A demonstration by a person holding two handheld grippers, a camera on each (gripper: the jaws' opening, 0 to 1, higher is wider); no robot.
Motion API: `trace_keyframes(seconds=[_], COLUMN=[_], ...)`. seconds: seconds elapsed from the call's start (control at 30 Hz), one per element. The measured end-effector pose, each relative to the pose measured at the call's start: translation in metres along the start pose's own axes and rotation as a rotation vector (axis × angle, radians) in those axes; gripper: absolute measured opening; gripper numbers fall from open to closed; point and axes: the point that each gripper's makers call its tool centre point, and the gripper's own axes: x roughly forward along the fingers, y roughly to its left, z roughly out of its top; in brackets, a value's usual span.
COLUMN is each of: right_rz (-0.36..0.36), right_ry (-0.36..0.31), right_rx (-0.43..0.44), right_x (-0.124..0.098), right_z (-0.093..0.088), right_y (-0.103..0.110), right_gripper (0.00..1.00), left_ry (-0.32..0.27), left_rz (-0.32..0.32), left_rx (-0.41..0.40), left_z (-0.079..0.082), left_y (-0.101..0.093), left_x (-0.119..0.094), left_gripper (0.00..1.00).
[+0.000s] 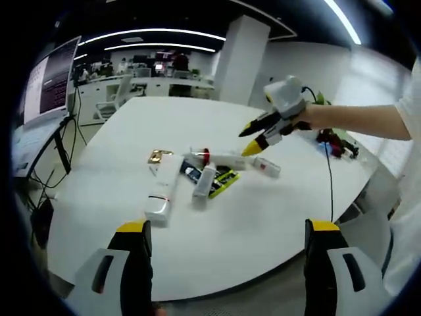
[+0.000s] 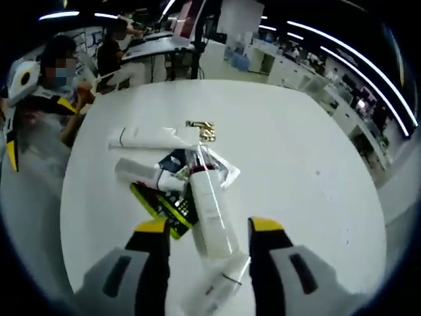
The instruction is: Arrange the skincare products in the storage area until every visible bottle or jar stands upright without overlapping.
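My left tool (image 1: 227,245) has two black jaws with yellow tips, set in pale grey housings with dark slots. My right tool (image 2: 205,245) matches it: black jaws, yellow tips, grey shells. My sleeve (image 1: 409,105) is white, short.

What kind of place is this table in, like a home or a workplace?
Most likely an open-plan office or lab: a large white table, rows of desks under long ceiling light strips, and a big monitor on a stand.
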Motion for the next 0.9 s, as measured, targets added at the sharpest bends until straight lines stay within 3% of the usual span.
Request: trace_keyframes(seconds=[0.5,0.9], right_rz=[0.045,0.051], right_ry=[0.063,0.072], right_rx=[-0.07,-0.052], right_x=[0.046,0.064], right_z=[-0.002,-0.001], right_y=[0.001,-0.004], right_gripper=[0.42,0.4], left_ry=[0.009,0.02], left_rz=[0.007,0.012], left_rx=[-0.009,-0.009], left_z=[-0.002,-0.004], left_y=[0.003,0.004], left_x=[0.0,0.001], left_gripper=[0.95,0.95])
